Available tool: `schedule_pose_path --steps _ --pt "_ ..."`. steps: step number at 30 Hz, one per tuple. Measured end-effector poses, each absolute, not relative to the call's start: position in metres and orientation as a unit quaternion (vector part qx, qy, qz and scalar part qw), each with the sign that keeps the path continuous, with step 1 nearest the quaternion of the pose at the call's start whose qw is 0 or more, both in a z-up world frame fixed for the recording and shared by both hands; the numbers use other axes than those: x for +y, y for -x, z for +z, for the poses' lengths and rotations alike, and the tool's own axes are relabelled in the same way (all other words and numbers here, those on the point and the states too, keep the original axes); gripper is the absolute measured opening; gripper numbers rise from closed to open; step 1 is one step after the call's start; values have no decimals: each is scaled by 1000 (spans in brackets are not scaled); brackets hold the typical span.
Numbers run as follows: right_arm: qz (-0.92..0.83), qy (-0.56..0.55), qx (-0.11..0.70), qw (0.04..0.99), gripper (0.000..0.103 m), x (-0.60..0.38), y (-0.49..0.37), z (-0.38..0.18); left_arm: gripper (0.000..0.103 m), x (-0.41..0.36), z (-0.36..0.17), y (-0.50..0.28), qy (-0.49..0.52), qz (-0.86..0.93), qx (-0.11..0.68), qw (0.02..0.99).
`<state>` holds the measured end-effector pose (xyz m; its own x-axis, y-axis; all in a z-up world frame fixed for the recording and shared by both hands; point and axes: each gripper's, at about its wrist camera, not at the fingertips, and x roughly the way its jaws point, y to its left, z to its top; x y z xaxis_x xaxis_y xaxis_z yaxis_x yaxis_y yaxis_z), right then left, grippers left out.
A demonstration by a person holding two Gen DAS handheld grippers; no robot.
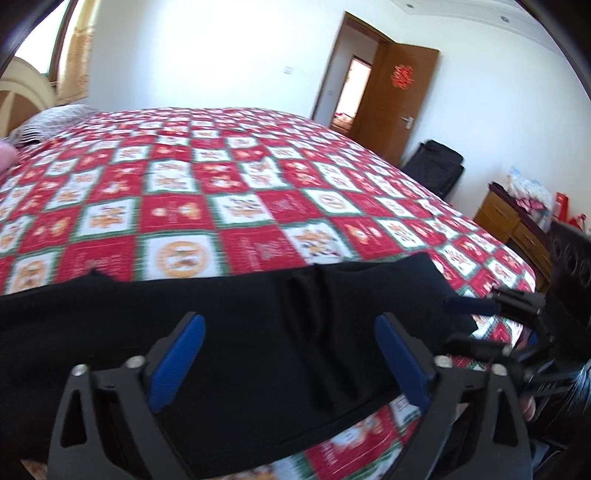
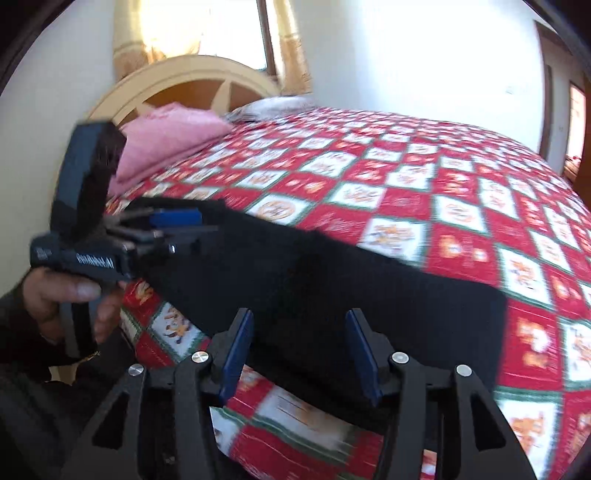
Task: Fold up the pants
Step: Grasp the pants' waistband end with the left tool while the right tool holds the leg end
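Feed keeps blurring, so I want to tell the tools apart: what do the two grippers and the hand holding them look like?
Both match: the left gripper and right gripper have black angular frames with triangular cutouts, silver round bolts and blue ribbed fingers. The left gripper's handle carries white lettering, too blurred to read fully. The left hand is bare, with a dark sleeve.

I'm looking over a bed (image 1: 258, 177) under a red, white and green checked quilt (image 2: 424, 192). Beyond my left gripper, white walls (image 1: 203, 55) and an open wooden door (image 1: 395, 99); a wooden dresser (image 1: 506, 218) off right. Ahead of my right gripper, cream headboard (image 2: 184, 81), pink pillow (image 2: 166, 136), bright window (image 2: 199, 26).
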<state>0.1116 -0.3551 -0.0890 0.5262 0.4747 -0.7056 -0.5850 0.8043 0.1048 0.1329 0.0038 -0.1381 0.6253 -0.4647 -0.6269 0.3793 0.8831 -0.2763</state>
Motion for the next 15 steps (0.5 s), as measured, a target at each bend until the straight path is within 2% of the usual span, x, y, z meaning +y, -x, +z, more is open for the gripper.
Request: schedule_pose_path --steps 2,6,9,11,13,15 --pt "286 58 378 878 54 -373 -114 -84 83 -10 -146 -142 58 -245 381 890" --pt "230 10 368 901 54 -414 -124 -87 59 -29 -162 -157 63 -253 418 870" --pt "205 -40 378 902 54 -435 -137 -92 55 -38 -165 -158 64 -253 425 867" --pt "186 -64 377 905 54 -449 -141 -95 45 -44 -165 -155 54 -255 424 867" --pt "171 -76 376 907 54 -456 -144 -97 24 -50 -164 -151 38 -256 423 868" --pt "166 -85 376 907 55 -460 -144 -99 15 -49 -162 -150 33 -251 422 871"
